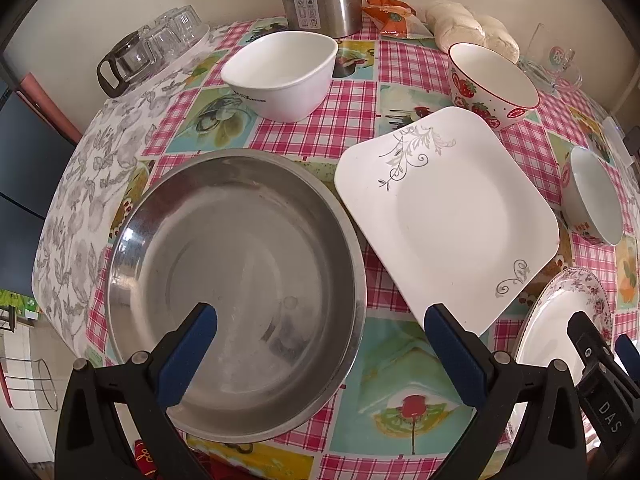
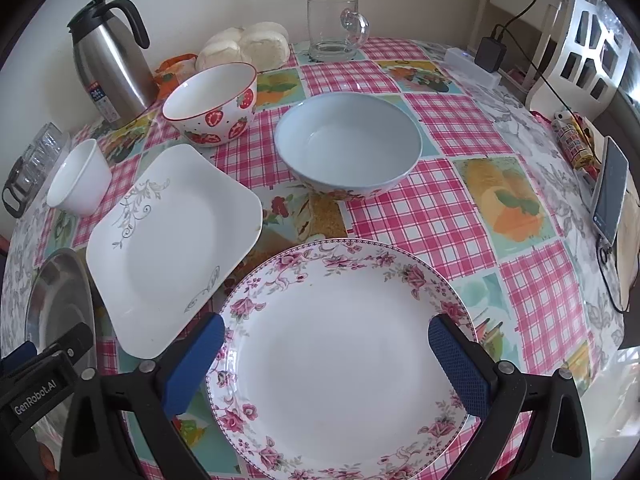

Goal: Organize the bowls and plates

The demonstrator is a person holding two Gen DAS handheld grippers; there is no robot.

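hovering at lower left, the left gripper [image 1: 320, 332] spreads its fingers over the steel basin [image 1: 236, 280], holding nothing; square plate [image 1: 448, 216] sits mid-frame; at lower right the right gripper [image 2: 326, 354] gapes empty above the floral plate [image 2: 340, 360].

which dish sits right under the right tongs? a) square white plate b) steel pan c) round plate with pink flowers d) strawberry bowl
c: the right wrist view shows the open right tongs straddling the round plate with pink flowers, while the square white plate lies off to its side.
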